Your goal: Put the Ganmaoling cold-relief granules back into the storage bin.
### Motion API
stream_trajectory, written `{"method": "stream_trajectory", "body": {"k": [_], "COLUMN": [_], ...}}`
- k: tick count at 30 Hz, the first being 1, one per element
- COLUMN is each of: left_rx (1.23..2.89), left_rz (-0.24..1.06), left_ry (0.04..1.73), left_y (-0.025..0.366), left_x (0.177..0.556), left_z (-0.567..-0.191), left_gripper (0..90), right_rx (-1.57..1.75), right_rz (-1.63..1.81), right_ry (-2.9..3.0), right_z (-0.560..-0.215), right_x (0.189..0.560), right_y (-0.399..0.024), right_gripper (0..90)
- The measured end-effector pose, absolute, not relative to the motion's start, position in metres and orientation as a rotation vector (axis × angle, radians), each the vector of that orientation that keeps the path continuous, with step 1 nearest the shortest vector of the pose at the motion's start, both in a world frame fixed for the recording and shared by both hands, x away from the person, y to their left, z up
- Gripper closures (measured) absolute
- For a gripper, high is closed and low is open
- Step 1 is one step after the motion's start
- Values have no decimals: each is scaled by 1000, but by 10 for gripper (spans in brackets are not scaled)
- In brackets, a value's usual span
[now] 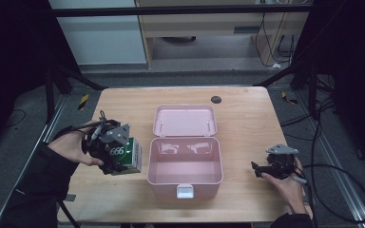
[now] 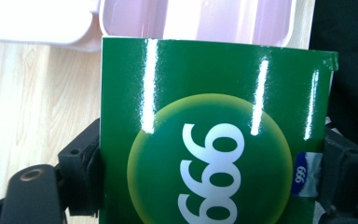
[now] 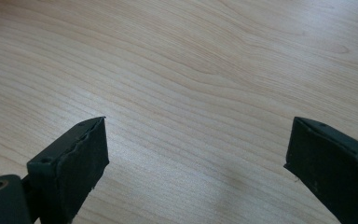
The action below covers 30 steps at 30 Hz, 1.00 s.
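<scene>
A green carton marked 999 (image 1: pixel 123 154) sits between the jaws of my left gripper (image 1: pixel 123 159), left of the pink box (image 1: pixel 185 166), and looks lifted off the table. In the left gripper view the green carton (image 2: pixel 214 135) stands squeezed between both black pads (image 2: pixel 81 172), with the pink box (image 2: pixel 196 21) beyond it. The pink box is open, its lid (image 1: pixel 184 120) laid back flat, its inside bare. My right gripper (image 1: pixel 256 169) rests low at the table's right. Its jaws are spread wide over bare wood in the right gripper view (image 3: pixel 198 158).
The wooden table (image 1: pixel 237 114) has a small dark round disc (image 1: pixel 216 99) near its far edge. A white latch (image 1: pixel 186 191) juts from the box's near wall. Cables (image 1: pixel 332 180) trail off the right side onto the floor.
</scene>
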<state>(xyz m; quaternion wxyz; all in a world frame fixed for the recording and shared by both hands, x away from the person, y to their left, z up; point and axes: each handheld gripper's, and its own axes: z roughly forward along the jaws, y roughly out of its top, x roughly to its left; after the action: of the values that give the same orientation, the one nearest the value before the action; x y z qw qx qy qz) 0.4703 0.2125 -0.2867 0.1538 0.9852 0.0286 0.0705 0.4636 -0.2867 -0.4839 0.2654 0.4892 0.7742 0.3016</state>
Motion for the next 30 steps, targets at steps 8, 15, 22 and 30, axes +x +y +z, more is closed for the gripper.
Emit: {"method": "stream_trajectory", "body": {"k": [8,15,22,30], "left_rx": [2813,2813,2825,2842], "left_rz": [203,208,199,168], "left_ry": [78,42,30,17], "left_y": [199,185,172,156], "left_x": [473,473,475,479], "left_z": [-273,-265,-263,-267], "left_gripper": [145,145,145,145], "right_rx": [1330,1328,1326,1324], "right_rz": [815,816,812,810], "right_ry": [2090,2090,2092,2093], "right_z": [-483,-484,-484,-484], "right_x": [463,463,463,463], "right_y": [-287,-287,-287,-286], "right_gripper": [59,58,58,58]}}
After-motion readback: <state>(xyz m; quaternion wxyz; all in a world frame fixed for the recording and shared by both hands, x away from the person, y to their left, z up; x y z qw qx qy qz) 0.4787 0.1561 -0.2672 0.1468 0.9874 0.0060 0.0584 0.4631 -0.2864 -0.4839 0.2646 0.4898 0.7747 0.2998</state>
